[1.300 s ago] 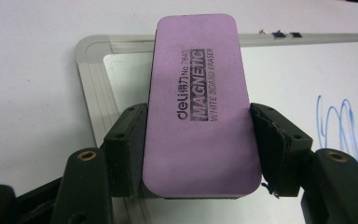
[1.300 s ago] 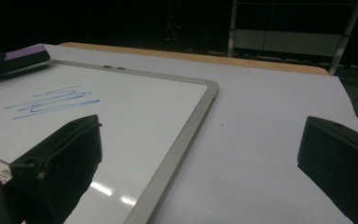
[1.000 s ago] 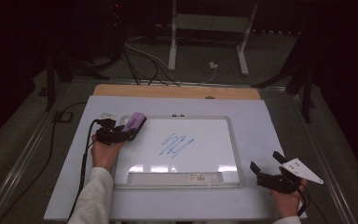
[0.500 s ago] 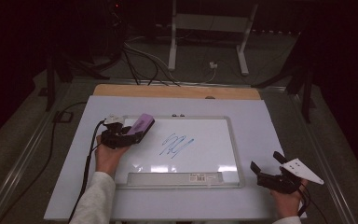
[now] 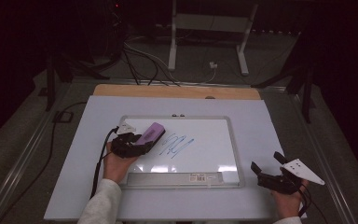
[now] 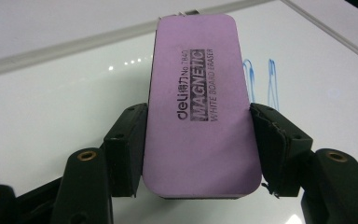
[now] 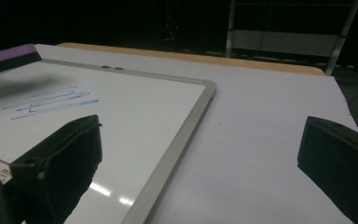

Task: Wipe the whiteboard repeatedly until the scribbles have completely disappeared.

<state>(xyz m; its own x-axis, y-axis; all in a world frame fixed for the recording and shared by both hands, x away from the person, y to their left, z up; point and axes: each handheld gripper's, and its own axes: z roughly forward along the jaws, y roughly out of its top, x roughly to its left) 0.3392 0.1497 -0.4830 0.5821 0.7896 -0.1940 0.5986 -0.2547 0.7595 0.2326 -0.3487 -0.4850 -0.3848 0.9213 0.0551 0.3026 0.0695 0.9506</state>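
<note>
A white whiteboard [image 5: 214,154] lies on the pale table sheet, with a blue scribble [image 5: 177,145] near its middle. My left gripper [image 5: 137,141] is over the board's left part, shut on a purple magnetic whiteboard eraser [image 5: 151,132]. In the left gripper view both pads press the long sides of the eraser [image 6: 198,107], and the blue scribble [image 6: 260,81] lies just beyond it to the right. My right gripper [image 5: 265,162] rests off the board's lower right corner, open and holding nothing. The right gripper view shows those wide jaws [image 7: 200,140], the whiteboard [image 7: 121,126], the scribble [image 7: 51,102] and the eraser [image 7: 7,56] at far left.
A wooden strip [image 5: 177,91] runs along the table's far edge. A black cable [image 5: 98,163] trails from the left gripper along the board's left side. A metal stand [image 5: 205,28] and floor cables sit behind the table. The board's near edge carries a grey tray [image 5: 182,178] with a label.
My left gripper has carried the eraser rightward across the board's left part, closer to the blue scribble. The right gripper has stayed where it was.
</note>
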